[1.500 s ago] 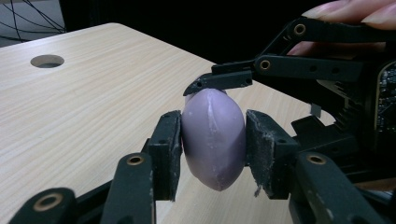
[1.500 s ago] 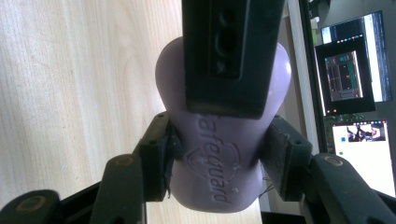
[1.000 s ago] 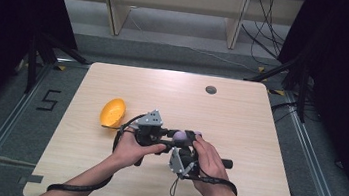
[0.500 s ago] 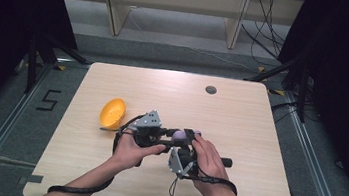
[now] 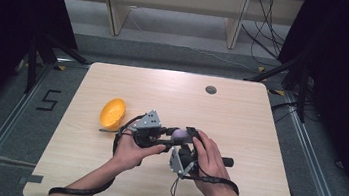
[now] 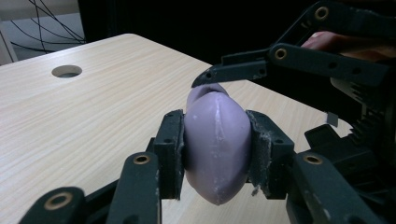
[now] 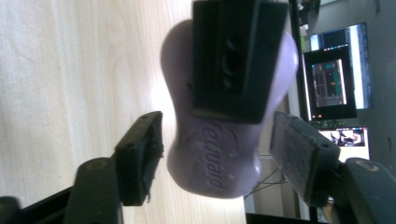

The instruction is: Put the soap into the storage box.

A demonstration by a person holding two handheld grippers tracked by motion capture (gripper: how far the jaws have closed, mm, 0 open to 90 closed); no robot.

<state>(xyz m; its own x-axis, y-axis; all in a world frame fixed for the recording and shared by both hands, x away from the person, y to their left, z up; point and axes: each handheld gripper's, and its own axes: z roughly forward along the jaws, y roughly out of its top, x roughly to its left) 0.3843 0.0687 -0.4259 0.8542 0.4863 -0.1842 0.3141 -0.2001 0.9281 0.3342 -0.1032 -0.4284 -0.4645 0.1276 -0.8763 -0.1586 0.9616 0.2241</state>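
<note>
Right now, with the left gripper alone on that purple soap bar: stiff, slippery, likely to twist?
Probably stiff: the purple soap bar keeps its shape between the left gripper pads. Likely slippery: smooth and rounded. It may pivot, since the right gripper stands open around it.

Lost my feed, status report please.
Left gripper clamped on purple soap bar. Right gripper just opened, pads clear. Nothing blocking.

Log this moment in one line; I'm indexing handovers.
left gripper: shut on purple soap bar | right gripper: jaws just opened, pads clear of bar | orange bowl: on table
</note>
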